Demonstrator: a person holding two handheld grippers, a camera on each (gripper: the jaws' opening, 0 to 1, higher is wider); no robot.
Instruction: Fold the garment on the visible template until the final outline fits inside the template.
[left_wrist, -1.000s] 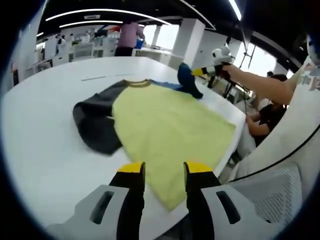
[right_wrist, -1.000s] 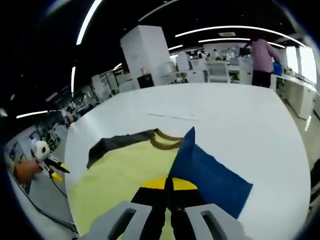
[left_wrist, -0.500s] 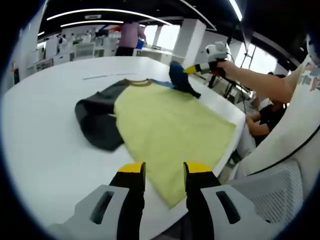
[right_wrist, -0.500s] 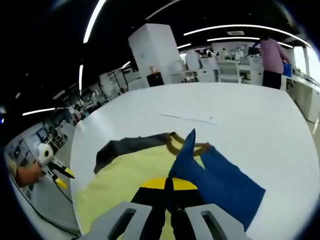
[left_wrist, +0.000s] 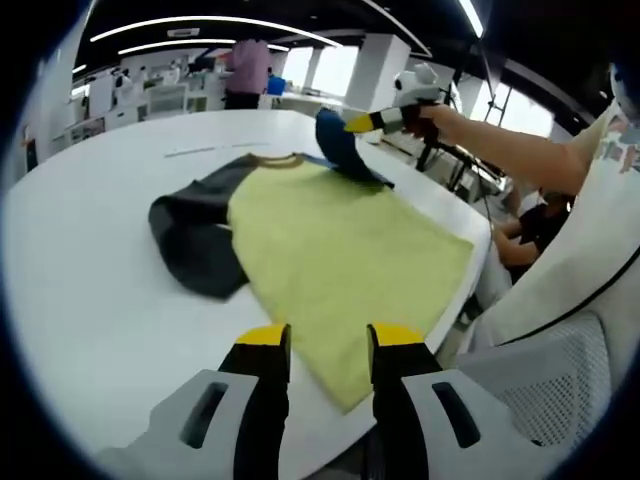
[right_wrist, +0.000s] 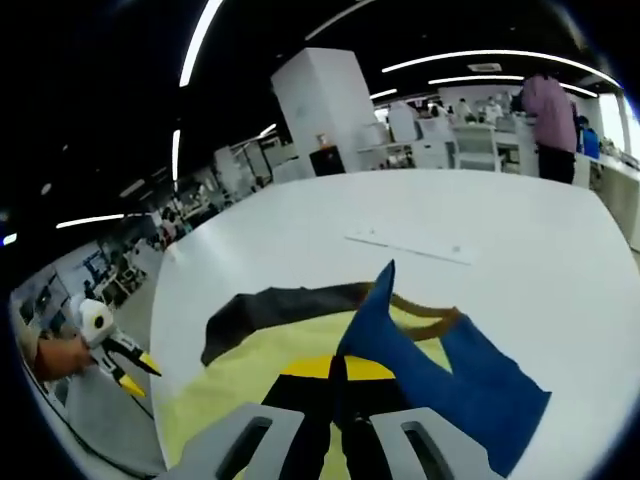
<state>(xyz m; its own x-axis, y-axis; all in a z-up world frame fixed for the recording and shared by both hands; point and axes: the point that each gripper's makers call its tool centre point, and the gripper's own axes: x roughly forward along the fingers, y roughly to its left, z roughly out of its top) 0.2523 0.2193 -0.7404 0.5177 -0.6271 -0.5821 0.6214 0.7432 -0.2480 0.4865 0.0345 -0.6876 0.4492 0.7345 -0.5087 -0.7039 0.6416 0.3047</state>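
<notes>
**Right gripper pinching the blue sleeve, left gripper parted over the hem**

Right gripper clamped tight on the blue sleeve, yellow-tipped jaws pressed together with a peak of blue cloth standing up just beyond them. Sleeve draped away to the right of those jaws in the right gripper view, lifted clear of the yellow body of the garment, with the brown collar just behind the fold. Same right gripper seen from afar in the left gripper view, held by a hand on an outstretched arm, blue sleeve hanging from its tips above the far shoulder of the garment.

Left gripper held open, jaws moderately apart, gripping nothing; lower corner of the yellow cloth lying between and just ahead of the tips, contact not possible to judge. Left gripper also visible small at the left edge of the right gripper view, off the table's near side.

Dark grey sleeve spread flat to the left on the white table; full yellow panel and hem readable in the left gripper view alone. Thin marked line on the tabletop beyond the collar clearer in the right gripper view. Office desks and a standing person in the background.
</notes>
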